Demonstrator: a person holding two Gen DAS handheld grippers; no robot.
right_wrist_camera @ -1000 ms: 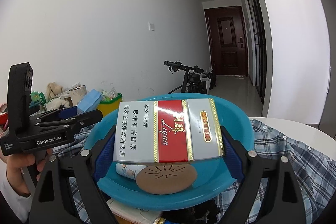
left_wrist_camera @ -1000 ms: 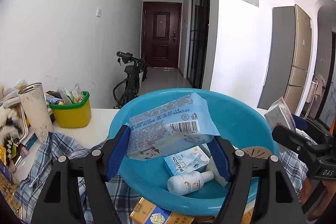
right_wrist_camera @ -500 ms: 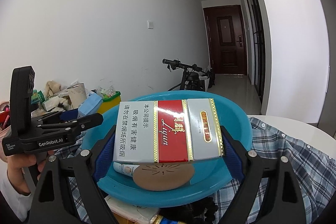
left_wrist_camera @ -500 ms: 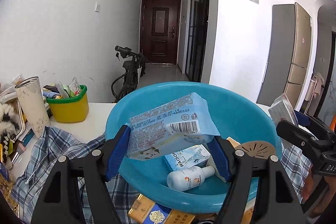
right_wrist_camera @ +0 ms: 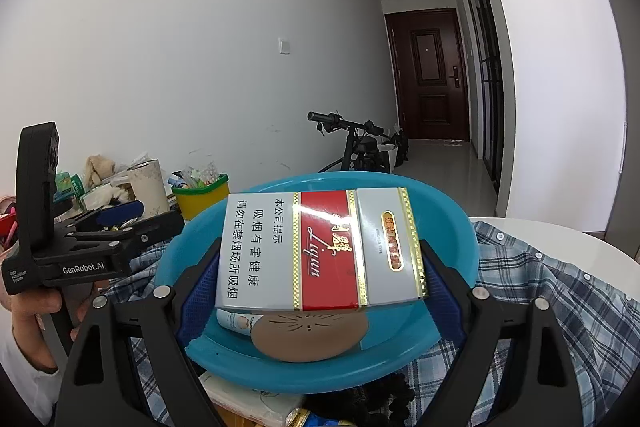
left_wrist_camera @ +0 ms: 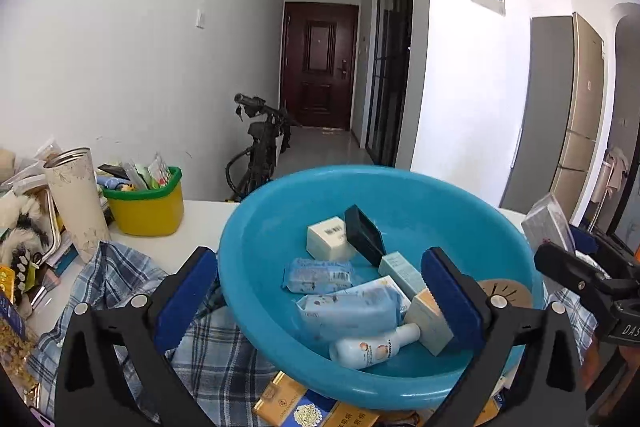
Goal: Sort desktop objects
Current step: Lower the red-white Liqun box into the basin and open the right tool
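- Over the blue basin (left_wrist_camera: 500,227), the left gripper (left_wrist_camera: 320,291) has let go: a second ago its pads pinched a pale blue tissue pack (left_wrist_camera: 348,311); now its jaws are opening, spread wide with nothing between them, and the pack lies inside the basin, long axis running left to right, beside a smaller blue pack (left_wrist_camera: 318,275) and a white bottle (left_wrist_camera: 372,345) lying on its side with its neck to the right
- The right gripper (right_wrist_camera: 322,291) is unchanged; its pads pinch the short ends of a red and silver cigarette carton (right_wrist_camera: 320,251), held flat above the basin (right_wrist_camera: 460,227), long axis left to right across the jaws, printed face up toward the camera
- The basin rests on a plaid shirt (right_wrist_camera: 560,291) spread over a white table (left_wrist_camera: 200,223); a yellow tub (left_wrist_camera: 146,207) and a pale tumbler (left_wrist_camera: 76,203) stand at the left
- Beyond, white walls, a corridor to a dark brown door (left_wrist_camera: 320,67), and a parked bicycle (left_wrist_camera: 260,151)
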